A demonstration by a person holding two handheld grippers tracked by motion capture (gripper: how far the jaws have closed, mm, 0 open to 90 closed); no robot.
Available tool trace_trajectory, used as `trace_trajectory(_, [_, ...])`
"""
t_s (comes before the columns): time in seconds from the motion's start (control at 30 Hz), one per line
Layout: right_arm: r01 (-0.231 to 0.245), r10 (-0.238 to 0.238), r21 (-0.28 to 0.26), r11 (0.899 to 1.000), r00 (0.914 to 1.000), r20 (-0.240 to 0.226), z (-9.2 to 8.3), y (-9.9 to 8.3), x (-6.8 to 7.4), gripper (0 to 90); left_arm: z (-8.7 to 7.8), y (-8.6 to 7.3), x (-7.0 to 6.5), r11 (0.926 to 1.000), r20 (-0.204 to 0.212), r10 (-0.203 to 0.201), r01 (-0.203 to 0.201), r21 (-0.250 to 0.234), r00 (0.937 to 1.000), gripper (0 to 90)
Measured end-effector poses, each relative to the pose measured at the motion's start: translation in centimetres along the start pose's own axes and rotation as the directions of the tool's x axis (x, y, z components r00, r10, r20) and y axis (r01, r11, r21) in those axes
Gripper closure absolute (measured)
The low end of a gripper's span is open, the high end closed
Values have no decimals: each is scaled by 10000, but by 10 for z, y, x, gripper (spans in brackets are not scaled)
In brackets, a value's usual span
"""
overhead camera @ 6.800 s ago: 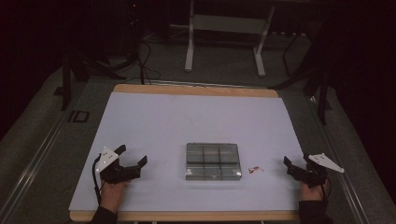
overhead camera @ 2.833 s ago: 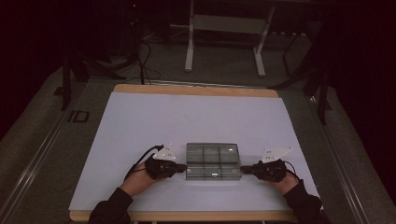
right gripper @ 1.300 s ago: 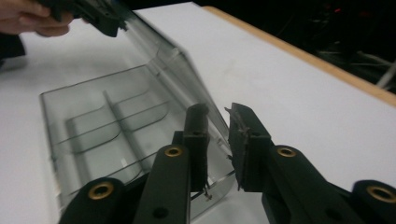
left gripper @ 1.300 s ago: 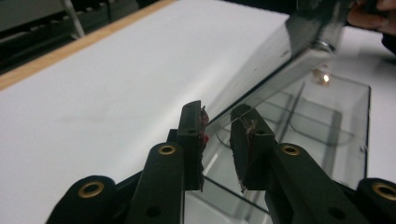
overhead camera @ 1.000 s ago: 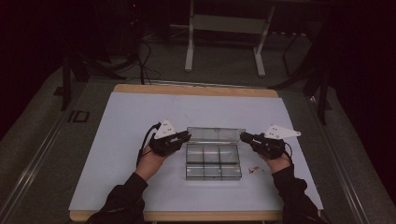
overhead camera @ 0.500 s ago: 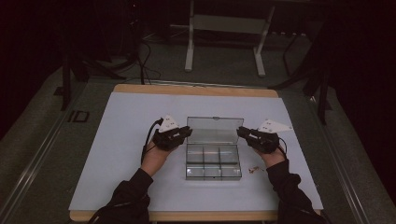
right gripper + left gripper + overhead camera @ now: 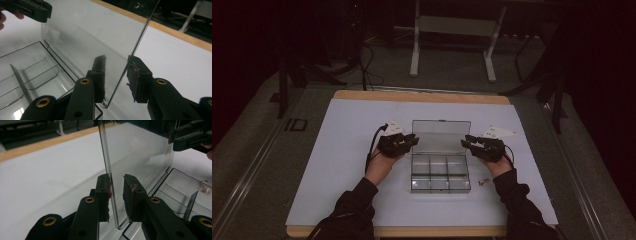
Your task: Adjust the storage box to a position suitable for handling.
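A clear plastic compartment box [image 7: 440,172] lies on the white table, and its lid [image 7: 441,136] stands upright at the far side. My left gripper [image 7: 413,141] is at the lid's left edge and my right gripper [image 7: 466,142] at its right edge. In the left gripper view the lid edge [image 7: 107,165] runs between the jaws of my left gripper [image 7: 116,181], with a gap to one pad. In the right gripper view the lid edge [image 7: 135,50] sits between the spread jaws of my right gripper [image 7: 117,61]. Both pairs of jaws have just been opening, and both are open around the lid.
A small reddish bit [image 7: 483,181] lies on the table just right of the box. The table's wooden far edge [image 7: 422,96] borders a dark floor with a metal stand [image 7: 452,45] and cables. White tabletop spreads to both sides.
The lid has swung from tilted up to upright as both hands moved away from me. Both grippers' jaws have widened around the lid's edges.
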State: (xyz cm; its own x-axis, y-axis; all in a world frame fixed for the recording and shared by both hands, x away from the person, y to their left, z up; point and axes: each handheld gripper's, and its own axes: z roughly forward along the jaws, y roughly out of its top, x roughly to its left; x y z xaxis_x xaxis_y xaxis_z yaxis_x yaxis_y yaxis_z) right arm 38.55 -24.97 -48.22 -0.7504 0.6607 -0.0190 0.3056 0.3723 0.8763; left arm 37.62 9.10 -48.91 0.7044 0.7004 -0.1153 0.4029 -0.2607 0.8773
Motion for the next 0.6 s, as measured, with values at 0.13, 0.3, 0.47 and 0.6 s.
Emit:
trace_trajectory(0.13, [-99,98,171,9998,9999,54,6,-1,0,649,5,0,3,9996,96,-273,272,126,9996,718])
trace_trajectory(0.3, [8,-20,453,9990,9997,257,12,-3,1,624,14,-3,5,9974,138,-484,476,547,9987,678])
trace_trajectory(0.47, [-253,239,649,9976,9995,215,17,-5,-2,605,18,-6,7,9940,184,-915,902,621,9956,656])
trace_trajectory(0.6, [-340,329,751,9966,9993,154,18,-5,-3,591,20,-7,7,9916,139,-1105,1094,684,9938,648])
